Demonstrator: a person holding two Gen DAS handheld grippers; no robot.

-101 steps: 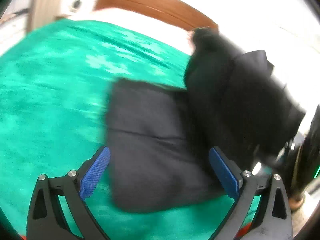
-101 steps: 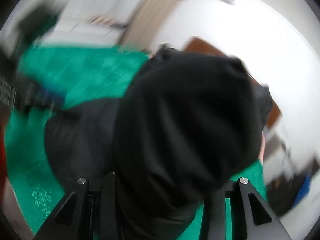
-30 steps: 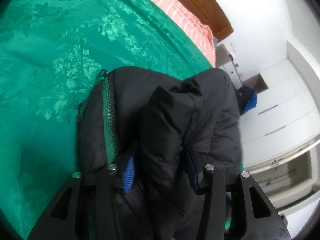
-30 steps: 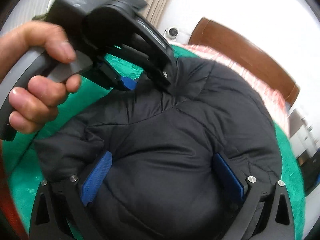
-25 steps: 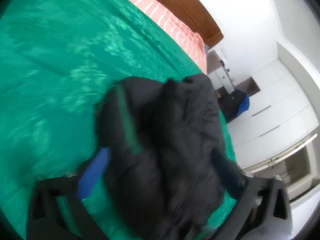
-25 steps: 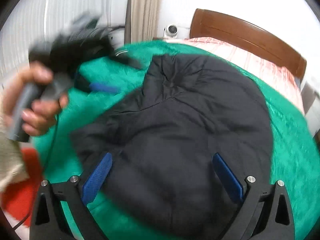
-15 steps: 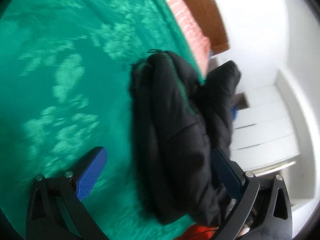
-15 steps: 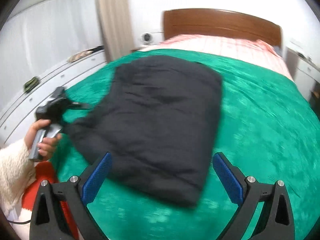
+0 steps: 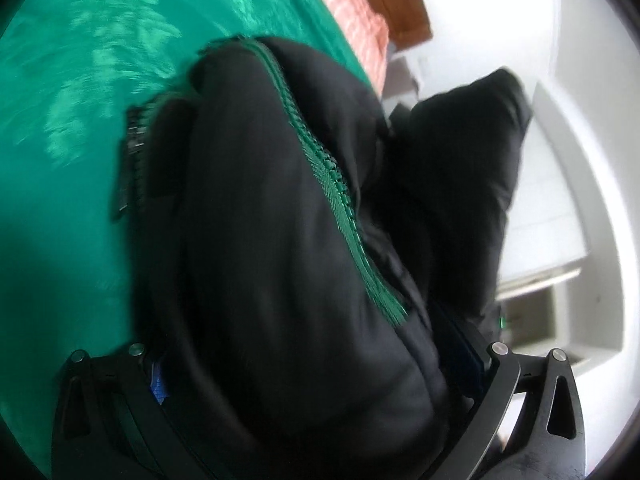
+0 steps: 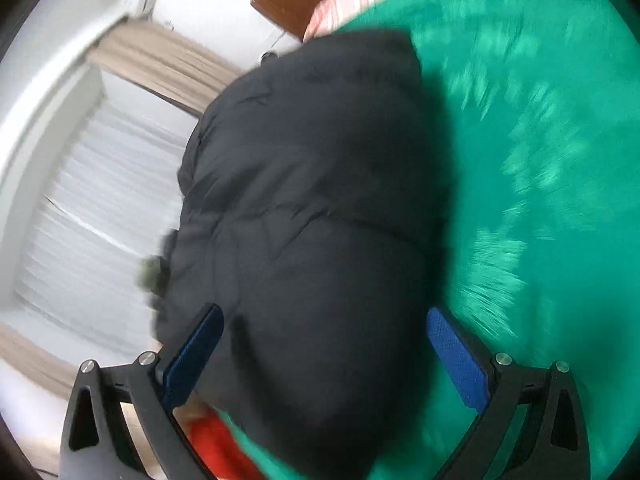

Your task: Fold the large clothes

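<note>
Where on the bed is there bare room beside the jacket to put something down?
Bare green bedspread runs from the black jacket toward the striped pillow; the left wrist view shows more beyond the jacket's cuff. The bed-edge side is crowded: the jacket fills both open grippers.

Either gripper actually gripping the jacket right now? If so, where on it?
No hold is visible. The black jacket bulges between the wide-open pads of both the left gripper and right gripper on the green bedspread.

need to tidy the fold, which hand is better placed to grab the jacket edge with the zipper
Left, probably. The left gripper has its fingers spread wide around the black jacket, with the green zipper edge running right between them. The right gripper is open over the smooth padded back; no zipper shows there.
</note>
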